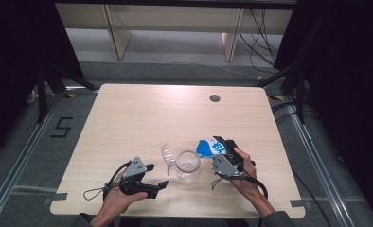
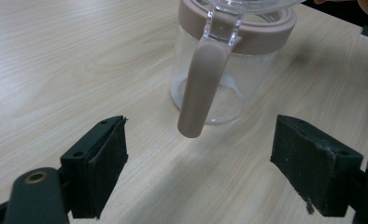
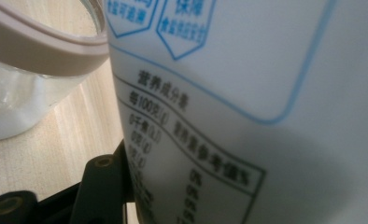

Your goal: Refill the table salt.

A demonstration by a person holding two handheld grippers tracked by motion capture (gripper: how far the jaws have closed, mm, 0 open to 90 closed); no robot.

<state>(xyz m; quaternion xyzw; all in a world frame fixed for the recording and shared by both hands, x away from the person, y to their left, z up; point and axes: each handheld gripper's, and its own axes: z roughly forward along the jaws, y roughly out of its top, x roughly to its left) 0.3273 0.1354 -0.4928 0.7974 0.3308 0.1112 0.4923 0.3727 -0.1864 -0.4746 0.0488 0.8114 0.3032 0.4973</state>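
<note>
The glass jar (image 1: 188,165) with its open lid (image 1: 167,156) stands between the two grippers, the blue-and-white packet (image 1: 207,147) just beside its rim. Behind them the table (image 1: 175,113) lies bare and open to the far edge.

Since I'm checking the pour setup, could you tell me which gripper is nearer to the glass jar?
Right. The right gripper, shut on the white-and-blue bag, holds it beside the glass jar rim. The left gripper stands open, short of the jar's hanging clasp.

The pouch (image 3: 247,93) reads "营养成分表"; the floor mark (image 1: 61,127) reads "5".
</note>
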